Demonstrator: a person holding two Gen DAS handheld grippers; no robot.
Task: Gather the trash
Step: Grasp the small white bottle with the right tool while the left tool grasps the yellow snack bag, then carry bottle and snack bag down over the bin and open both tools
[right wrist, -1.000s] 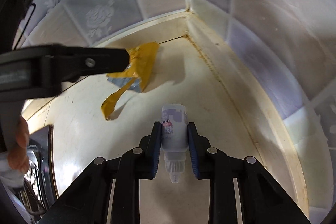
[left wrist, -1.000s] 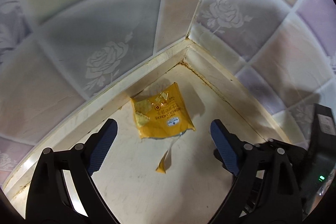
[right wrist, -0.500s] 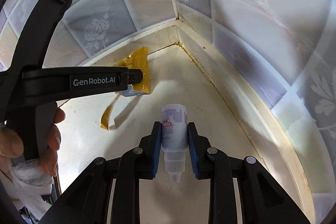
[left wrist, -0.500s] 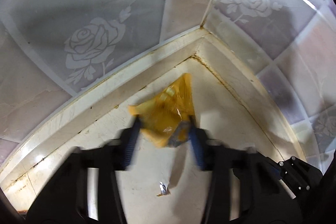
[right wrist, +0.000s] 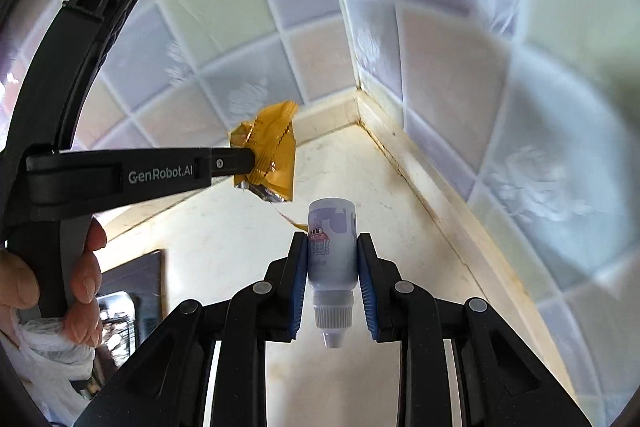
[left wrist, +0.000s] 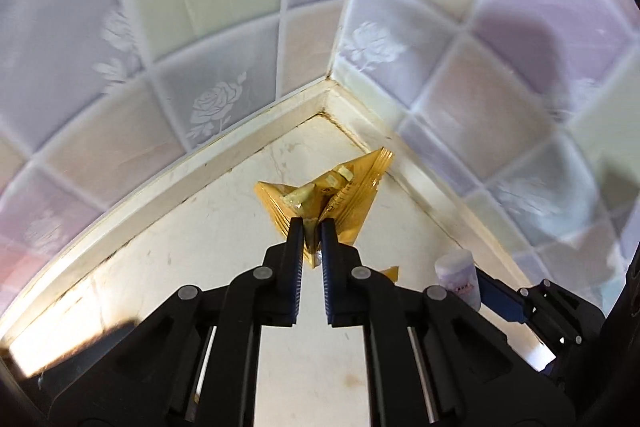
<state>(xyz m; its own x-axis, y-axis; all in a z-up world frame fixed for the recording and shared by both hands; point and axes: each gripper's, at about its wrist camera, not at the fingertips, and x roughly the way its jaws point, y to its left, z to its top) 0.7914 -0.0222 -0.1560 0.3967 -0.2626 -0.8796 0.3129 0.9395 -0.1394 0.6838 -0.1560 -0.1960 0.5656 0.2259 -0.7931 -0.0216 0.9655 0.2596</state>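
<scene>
A crumpled yellow snack wrapper hangs above the pale counter, pinched at its lower edge by my left gripper, which is shut on it. From the right wrist view the same wrapper dangles off the left gripper, with a torn strip trailing below it. My right gripper is shut on a small white bottle with a purple label, held cap toward the camera. That bottle also shows at the lower right of the left wrist view.
The pale counter meets two tiled walls in a corner with a stained seam. A hand grips the left tool's handle over a white plastic bag. A dark sink edge lies at the lower left.
My left gripper went from wide open over the flat wrapper to shut on it, then lifted it off the counter. The right gripper rose with the bottle still in it.
</scene>
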